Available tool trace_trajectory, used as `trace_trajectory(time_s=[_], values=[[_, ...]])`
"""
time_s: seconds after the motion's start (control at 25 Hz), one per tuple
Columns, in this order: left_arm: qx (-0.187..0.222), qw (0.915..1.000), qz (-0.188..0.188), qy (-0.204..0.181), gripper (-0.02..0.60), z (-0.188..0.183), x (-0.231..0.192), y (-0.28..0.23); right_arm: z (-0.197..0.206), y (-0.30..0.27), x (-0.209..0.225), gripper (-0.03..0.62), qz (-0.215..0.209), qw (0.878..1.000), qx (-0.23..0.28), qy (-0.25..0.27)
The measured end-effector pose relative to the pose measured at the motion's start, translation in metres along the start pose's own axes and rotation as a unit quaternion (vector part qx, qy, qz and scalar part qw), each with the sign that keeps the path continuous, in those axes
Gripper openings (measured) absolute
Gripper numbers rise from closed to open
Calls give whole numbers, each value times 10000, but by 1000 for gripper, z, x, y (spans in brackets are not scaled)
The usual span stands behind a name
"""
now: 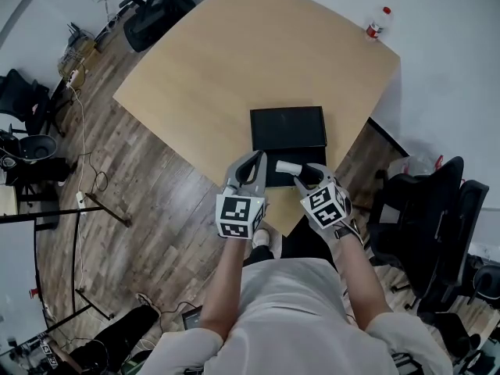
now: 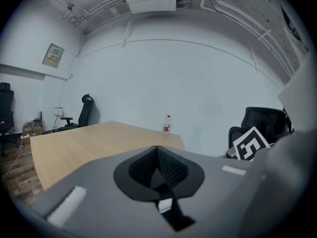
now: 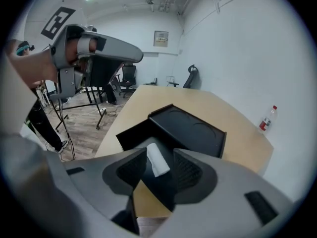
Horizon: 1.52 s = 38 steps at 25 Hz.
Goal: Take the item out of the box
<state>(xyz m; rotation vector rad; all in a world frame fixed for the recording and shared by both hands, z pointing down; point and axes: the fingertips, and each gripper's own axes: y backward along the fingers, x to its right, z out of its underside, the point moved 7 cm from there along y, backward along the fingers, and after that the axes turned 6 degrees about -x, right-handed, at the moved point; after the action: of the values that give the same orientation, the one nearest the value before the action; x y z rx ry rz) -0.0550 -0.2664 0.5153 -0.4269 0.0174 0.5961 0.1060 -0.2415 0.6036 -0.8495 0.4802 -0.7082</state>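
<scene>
Surface: a pale wooden table (image 1: 234, 61) is filling the upper middle of the head view, with one corner pointing at the lower centre. It is standing on a wood-plank floor (image 1: 141, 225), with a white wall (image 1: 453, 69) running down the right side. A black box (image 1: 269, 180) is sitting open at the table's near edge, its lid (image 1: 287, 128) lying flat just beyond it. A bottle (image 1: 376, 23) with a red label is standing upright at the table's far corner, upper right, well apart from the box. Black office chairs are standing at upper left (image 1: 152, 10) and at the right edge (image 1: 426, 209).

Task item: a white roll (image 1: 287, 166) is lying inside the open half of the box, just below the lid.

Pose: both forearms are reaching forward from the bottom of the frame, and the marker cubes are facing up at the camera.
- The left gripper (image 1: 253, 159) is hovering at the box's left edge. In the left gripper view its jaws are meeting tip to tip with nothing between them (image 2: 157, 151), and it is pointing across the table towards the bottle (image 2: 167, 124).
- The right gripper (image 1: 306, 172) is hanging just right of the roll. In the right gripper view its jaws are standing apart (image 3: 159, 155), straddling the roll (image 3: 156, 158). The pads are not pressing on it.
</scene>
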Motion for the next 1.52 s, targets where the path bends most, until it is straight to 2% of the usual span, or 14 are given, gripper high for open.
trace_trajectory(time_s=[0.36,0.56,0.96,1.4,1.52], values=[[-15,9997,-98,229,8,0,-13,-10,7,-44,5,164,-630,9939,-604,674],[-62,9995,-97,279,8,3,-19,-9,11,-63,1,195,-910,9886,-874,827],[53,9985,37,547,8,0,-29,-11,7,-90,-3,215,-1056,9868,-1031,673],[-20,9981,-4,616,8,10,-40,-9,11,-105,-1,213,-892,9858,-1221,735],[-3,9980,24,634,8,10,-40,-9,13,-105,-2,171,-808,9846,-1270,894]])
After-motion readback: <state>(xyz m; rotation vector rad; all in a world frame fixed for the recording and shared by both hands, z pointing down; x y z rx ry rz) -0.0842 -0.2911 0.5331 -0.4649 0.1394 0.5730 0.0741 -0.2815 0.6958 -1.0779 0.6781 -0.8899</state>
